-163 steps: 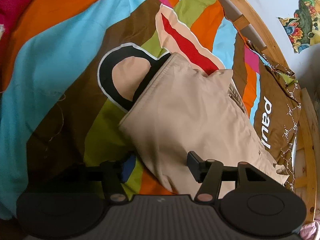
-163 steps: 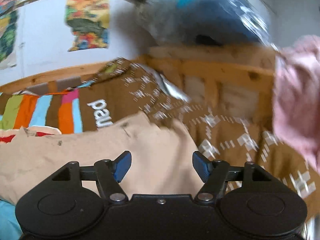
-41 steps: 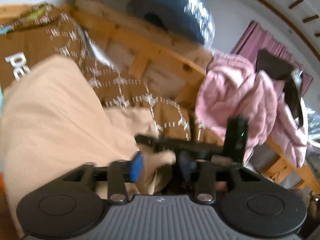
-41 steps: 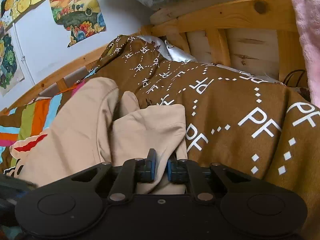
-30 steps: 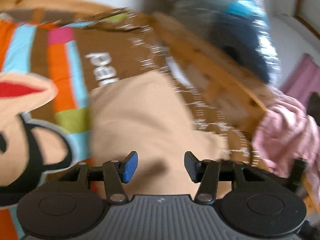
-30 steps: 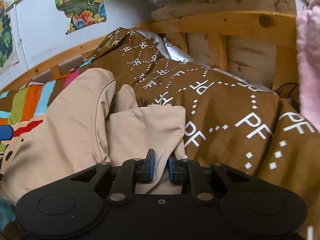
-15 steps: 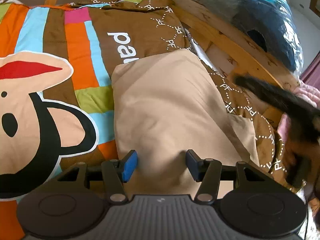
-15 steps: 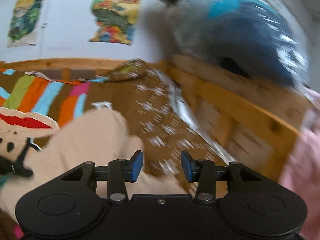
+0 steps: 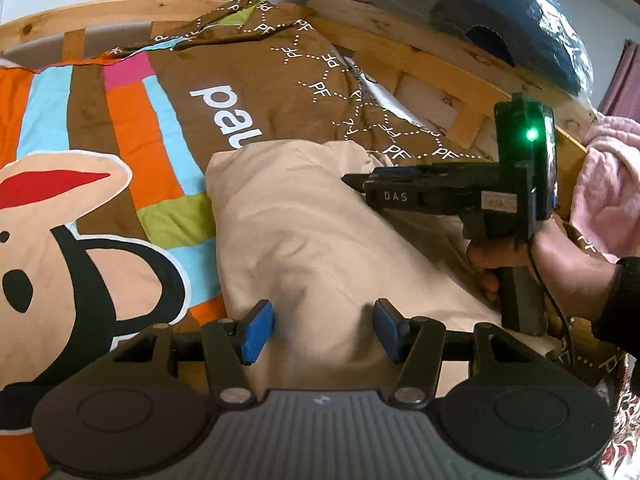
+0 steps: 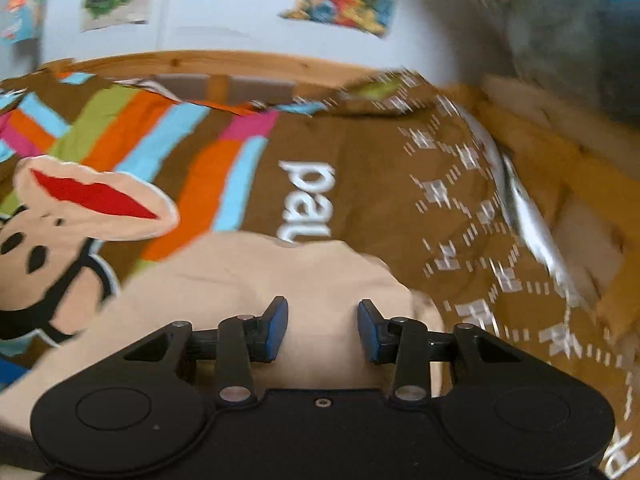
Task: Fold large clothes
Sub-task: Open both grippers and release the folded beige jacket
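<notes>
A folded beige garment (image 9: 304, 232) lies on the bed, with its far edge against the brown bedding. My left gripper (image 9: 322, 328) hovers open over the garment's near part, with nothing pinched between its blue pads. The right gripper (image 10: 323, 328) also stands above the beige garment (image 10: 256, 280); its jaws are closing a little, with no cloth between the pads. The left wrist view shows the right gripper (image 9: 352, 179) from the side, held by a hand (image 9: 560, 256) above the garment's right part.
The garment rests on a striped bedspread with a cartoon monkey (image 9: 80, 208). Brown bedding lettered "paul" (image 9: 256, 92) lies beyond it. A wooden bed frame (image 9: 420, 56) runs behind. A pink fleece (image 9: 608, 184) and a plastic-wrapped blue bundle (image 9: 500, 4) sit at the right.
The right gripper let go of the garment's folded edge, opened, and swung left over the garment. The left gripper stayed open and sank slightly towards the cloth.
</notes>
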